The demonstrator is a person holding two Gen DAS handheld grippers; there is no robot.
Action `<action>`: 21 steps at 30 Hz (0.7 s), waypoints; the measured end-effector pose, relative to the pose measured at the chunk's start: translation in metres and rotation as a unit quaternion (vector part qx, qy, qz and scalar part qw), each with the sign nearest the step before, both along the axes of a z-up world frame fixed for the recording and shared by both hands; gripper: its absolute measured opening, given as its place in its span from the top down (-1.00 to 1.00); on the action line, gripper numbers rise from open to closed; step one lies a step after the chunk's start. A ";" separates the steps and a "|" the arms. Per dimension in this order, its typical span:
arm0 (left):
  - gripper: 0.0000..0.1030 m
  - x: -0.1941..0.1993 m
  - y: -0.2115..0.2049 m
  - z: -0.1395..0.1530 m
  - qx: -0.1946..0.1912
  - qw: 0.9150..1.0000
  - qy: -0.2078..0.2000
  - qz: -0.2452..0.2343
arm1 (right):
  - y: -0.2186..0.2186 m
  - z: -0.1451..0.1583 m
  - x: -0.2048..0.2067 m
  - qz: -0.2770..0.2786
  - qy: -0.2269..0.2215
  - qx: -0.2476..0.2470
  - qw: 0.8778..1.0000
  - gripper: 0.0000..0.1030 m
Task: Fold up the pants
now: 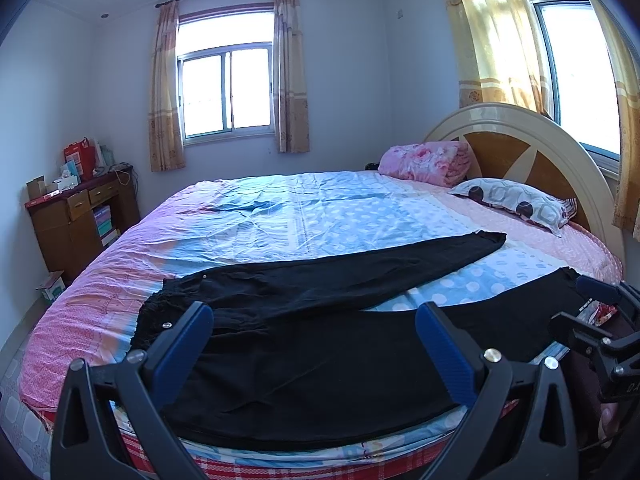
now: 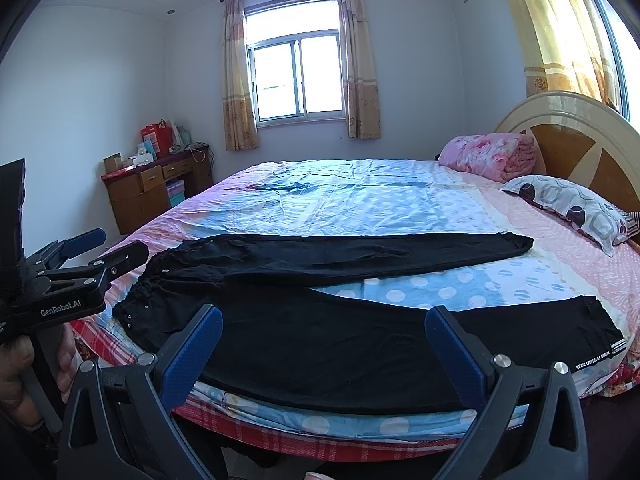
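Black pants (image 1: 312, 360) lie spread flat on the bed, waistband at the left, the two legs apart and running right; they also show in the right wrist view (image 2: 340, 344). My left gripper (image 1: 314, 316) is open and empty, held above the near leg by the bed's front edge. It also shows at the left of the right wrist view (image 2: 110, 246). My right gripper (image 2: 324, 320) is open and empty above the near leg. It shows at the right of the left wrist view (image 1: 576, 304), near the near leg's hem.
The bed (image 1: 280, 216) has a blue and pink dotted sheet. A folded pink quilt (image 1: 428, 162) and a patterned pillow (image 1: 516, 200) lie by the headboard (image 1: 520, 148). A wooden desk (image 1: 80, 220) with boxes stands at the far left wall.
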State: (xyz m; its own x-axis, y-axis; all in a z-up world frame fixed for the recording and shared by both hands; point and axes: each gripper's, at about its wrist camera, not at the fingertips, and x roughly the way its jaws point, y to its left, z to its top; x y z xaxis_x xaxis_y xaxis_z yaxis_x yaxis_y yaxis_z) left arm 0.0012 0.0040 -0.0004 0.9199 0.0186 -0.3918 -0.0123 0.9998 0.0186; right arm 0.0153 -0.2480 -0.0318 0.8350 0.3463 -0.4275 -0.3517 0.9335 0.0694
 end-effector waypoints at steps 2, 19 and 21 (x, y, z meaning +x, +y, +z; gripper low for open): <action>-1.00 0.000 0.001 0.001 -0.001 1.000 0.000 -0.001 | 0.000 0.000 0.000 0.001 0.001 0.000 1.000 -0.98; -1.00 -0.001 0.005 0.003 -0.004 1.000 -0.003 0.005 | 0.000 0.000 -0.001 0.001 0.001 0.001 1.000 -0.98; -1.00 -0.001 0.007 0.003 -0.006 1.000 -0.004 0.005 | 0.001 0.000 -0.001 0.000 0.002 0.000 1.000 -0.98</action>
